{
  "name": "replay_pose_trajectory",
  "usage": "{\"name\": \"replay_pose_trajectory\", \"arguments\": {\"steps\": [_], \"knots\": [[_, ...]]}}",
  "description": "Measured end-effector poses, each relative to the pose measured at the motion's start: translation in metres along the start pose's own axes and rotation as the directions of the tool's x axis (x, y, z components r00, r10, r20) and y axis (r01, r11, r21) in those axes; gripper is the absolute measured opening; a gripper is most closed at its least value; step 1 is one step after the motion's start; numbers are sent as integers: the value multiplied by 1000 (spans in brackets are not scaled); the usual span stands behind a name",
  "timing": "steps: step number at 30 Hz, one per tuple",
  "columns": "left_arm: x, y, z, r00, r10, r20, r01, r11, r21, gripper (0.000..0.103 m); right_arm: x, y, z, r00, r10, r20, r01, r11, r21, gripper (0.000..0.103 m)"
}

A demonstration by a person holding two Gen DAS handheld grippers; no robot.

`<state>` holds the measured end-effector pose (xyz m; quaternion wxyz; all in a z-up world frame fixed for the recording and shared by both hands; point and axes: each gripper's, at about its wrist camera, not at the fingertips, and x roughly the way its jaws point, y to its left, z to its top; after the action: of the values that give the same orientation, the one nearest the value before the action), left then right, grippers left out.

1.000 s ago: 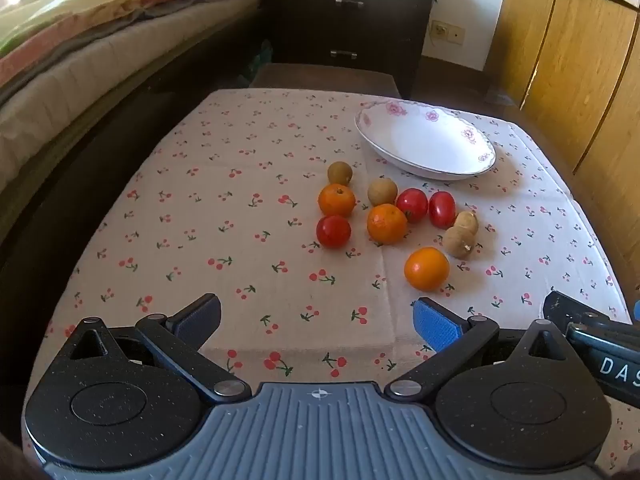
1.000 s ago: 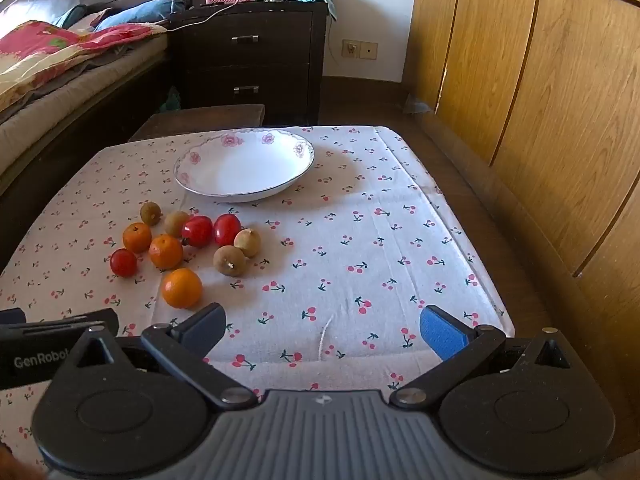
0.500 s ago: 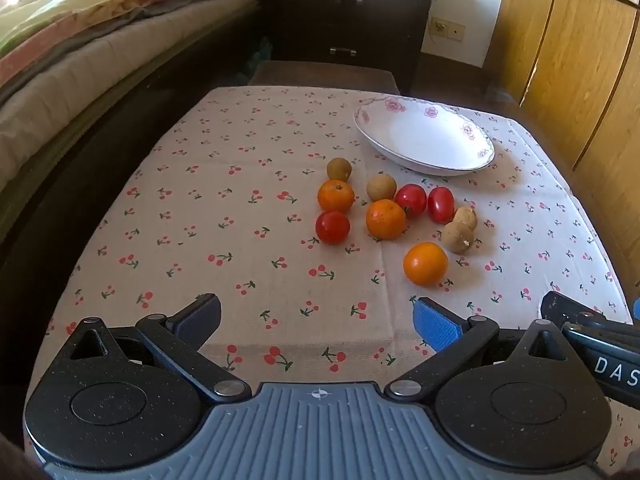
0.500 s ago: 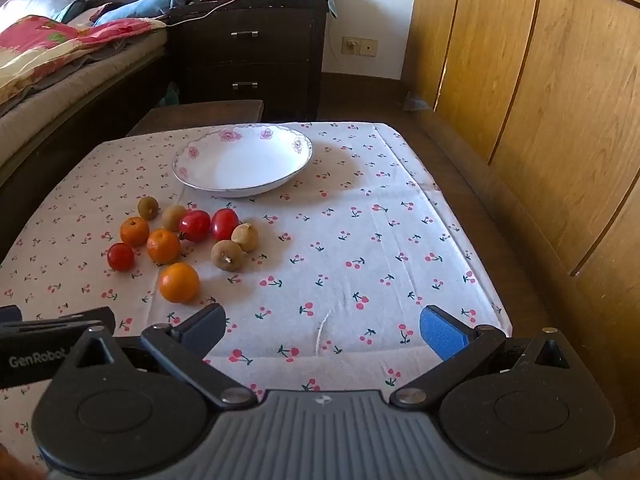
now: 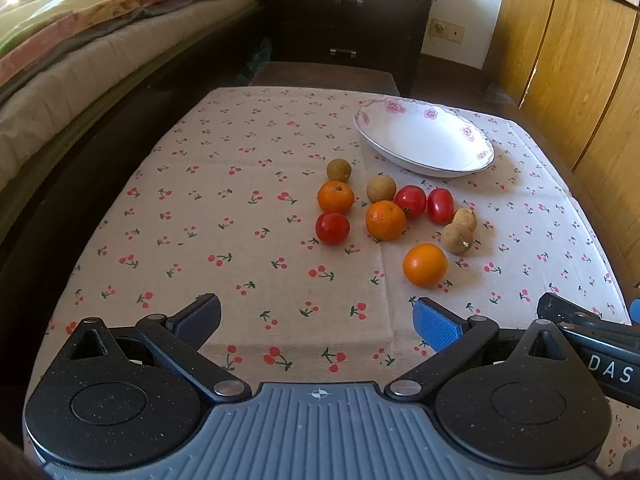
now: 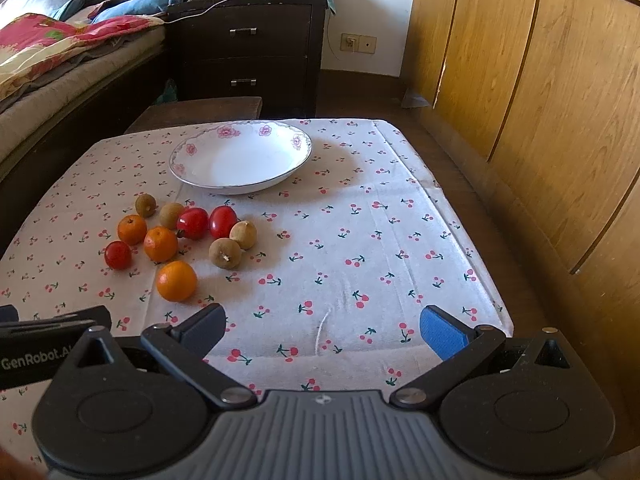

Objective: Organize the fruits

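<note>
Ten small fruits are clustered on the cherry-print worktop (image 5: 240, 216) just in front of the flowered bowl (image 6: 240, 160): three glossy oranges (image 5: 424, 265), three shiny red tomatoes (image 5: 332, 227), four dull brown longans (image 5: 457, 238). Left gripper (image 5: 316, 322) and right gripper (image 6: 320, 328) are both held spread wide, nothing gripped.

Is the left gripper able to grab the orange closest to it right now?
Probably yes. The left gripper is open and holds nothing, and only bare tablecloth lies between it and the nearest orange, which sits apart from the other fruit, ahead and a little to the right.
</note>
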<state>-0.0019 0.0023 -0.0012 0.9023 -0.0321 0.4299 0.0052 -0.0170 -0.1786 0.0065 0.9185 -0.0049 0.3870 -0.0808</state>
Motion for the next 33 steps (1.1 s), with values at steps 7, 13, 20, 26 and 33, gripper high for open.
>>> {"name": "replay_pose_trajectory", "arguments": {"steps": [7, 13, 20, 26, 33], "knots": [[0, -1, 0, 1000, 3, -4, -3, 1000, 0, 103, 1, 1, 1, 1000, 0, -7, 0, 1000, 0, 103], [1, -1, 0, 1000, 6, -6, -6, 1000, 2, 103, 1, 0, 0, 1000, 0, -11, 0, 1000, -2, 103], [2, -1, 0, 1000, 8, -7, -8, 1000, 4, 103, 2, 1, 1, 1000, 1, -14, -1, 1000, -2, 103], [2, -1, -1, 1000, 9, -10, -9, 1000, 1, 103, 1, 1, 1, 1000, 2, -15, -2, 1000, 0, 103], [2, 0, -1, 1000, 7, -15, -7, 1000, -2, 103, 2, 2, 0, 1000, 3, -18, -3, 1000, 3, 103]]}}
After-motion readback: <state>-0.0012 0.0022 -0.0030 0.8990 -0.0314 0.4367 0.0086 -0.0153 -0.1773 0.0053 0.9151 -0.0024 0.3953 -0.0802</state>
